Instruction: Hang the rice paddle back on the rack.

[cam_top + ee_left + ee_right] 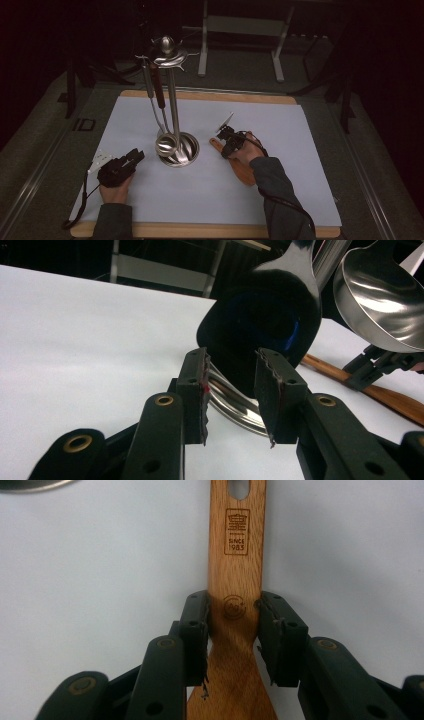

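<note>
- While the left gripper (pixel 134 158) rests low on the white mat (pixel 280 145) at the left side of the high view, its jaws stand apart and hold nothing; in the left gripper view its pads (pixel 196 385) frame the rim of the steel base without touching it.
- Just to the right of this gripper stands the utensil stand (pixel 172 95), a steel pole that rises upright from a round steel base (pixel 189 152) near the middle of the mat.
- From the top of the stand hang a ladle (pixel 167 144), whose bowl sits low over the base, and one more utensil with a dark handle (pixel 158 90); I cannot tell what kind it is.
- In the left gripper view the ladle bowl (pixel 380 300) shines at the upper right, and a dark spoon-like head (pixel 260 325) hangs just beyond the open jaws.
- Right of the base lies the wooden spatula (pixel 243 172), flat on the mat, with its handle end pointing toward the stand and its wide blade toward the person.
- The right gripper (pixel 226 143) is over the spatula handle; in the right gripper view its jaws stand on both sides of the wooden spatula (pixel 235 580), the pads (pixel 195 630) touching or almost touching the edges where the handle begins to widen.
- Whether the grip is firm, I cannot tell.
- The handle shows a stamped mark and a hanging hole near its far end.
</note>
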Motion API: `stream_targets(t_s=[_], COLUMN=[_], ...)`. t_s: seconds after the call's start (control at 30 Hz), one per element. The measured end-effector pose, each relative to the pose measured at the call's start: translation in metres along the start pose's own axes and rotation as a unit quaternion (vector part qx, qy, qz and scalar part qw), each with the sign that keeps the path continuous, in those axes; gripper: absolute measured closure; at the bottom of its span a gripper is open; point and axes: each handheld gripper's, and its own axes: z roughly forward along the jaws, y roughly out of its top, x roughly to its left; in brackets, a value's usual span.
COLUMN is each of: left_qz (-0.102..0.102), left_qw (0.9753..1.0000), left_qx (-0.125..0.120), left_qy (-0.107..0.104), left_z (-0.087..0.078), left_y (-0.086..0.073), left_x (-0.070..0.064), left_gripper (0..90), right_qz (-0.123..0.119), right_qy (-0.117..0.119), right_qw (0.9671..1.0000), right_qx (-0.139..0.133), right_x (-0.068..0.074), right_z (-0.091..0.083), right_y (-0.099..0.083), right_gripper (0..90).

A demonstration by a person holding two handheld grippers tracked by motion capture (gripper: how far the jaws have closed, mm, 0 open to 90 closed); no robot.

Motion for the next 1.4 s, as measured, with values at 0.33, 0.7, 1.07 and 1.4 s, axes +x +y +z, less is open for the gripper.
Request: stream_targets(t_s=[0.33, 0.7, 1.07, 1.4], left_qz=[0.001, -0.001, -0.002, -0.002], left_qw=[1.0, 1.0, 1.0, 1.0], left_qx=[0.001, 0.002, 0.003, 0.003], left_qy=[0.002, 0.006, 0.007, 0.006], left_z=[0.0, 0.0, 0.0, 0.0], left_y=[0.0, 0.0, 0.0, 0.0], left_x=[0.0, 0.0, 0.0, 0.0], left_gripper=[66.3, 66.4, 66.5, 66.5], right_qz=[-0.018, -0.021, -0.02, -0.03], right_qy=[0.017, 0.03, 0.057, 0.075], right_qw=[0.9977, 0.9915, 0.9753, 0.9598], right_qx=[-0.063, -0.125, -0.212, -0.269], right_x=[0.0, 0.001, 0.005, 0.01], right_z=[-0.017, -0.032, -0.059, -0.077], right_y=[-0.015, -0.029, -0.034, -0.035], right_gripper=[66.3, 66.3, 66.3, 66.3])
